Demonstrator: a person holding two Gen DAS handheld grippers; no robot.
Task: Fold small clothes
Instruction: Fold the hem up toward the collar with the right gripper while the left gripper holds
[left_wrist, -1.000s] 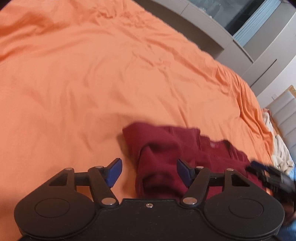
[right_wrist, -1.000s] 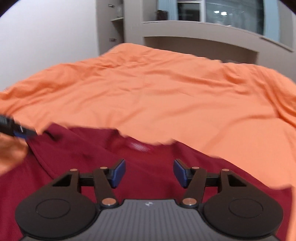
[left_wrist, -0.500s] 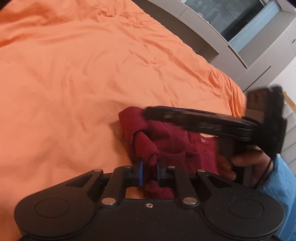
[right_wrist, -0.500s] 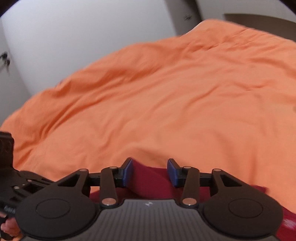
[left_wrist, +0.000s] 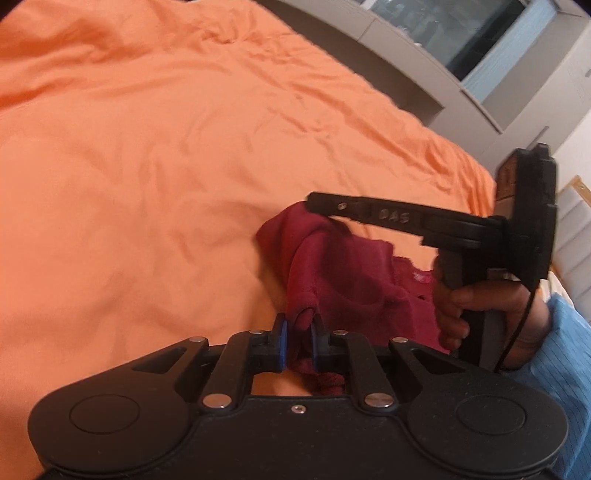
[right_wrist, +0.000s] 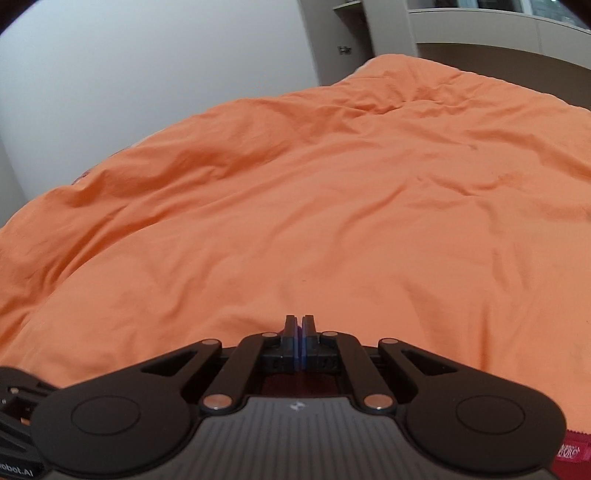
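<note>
A small dark red garment (left_wrist: 343, 273) lies bunched on the orange bed cover (left_wrist: 147, 166). My left gripper (left_wrist: 298, 343) is shut on a fold of the garment near its lower edge. In the left wrist view my right gripper (left_wrist: 314, 201) reaches in from the right and grips the garment's far corner, lifting it. In the right wrist view my right gripper (right_wrist: 299, 345) has its pads pressed together on a thin edge of red cloth; more of the garment (right_wrist: 570, 452) shows at the lower right.
The orange bed cover (right_wrist: 332, 203) spreads wide ahead of both grippers. Grey cabinets and a window (left_wrist: 461, 48) stand beyond the bed's far edge. A white wall (right_wrist: 129, 74) rises behind the bed on the left.
Both grippers were open a second ago. The left gripper closed on the garment's fold, and the right gripper swung to the far corner and closed on it.
</note>
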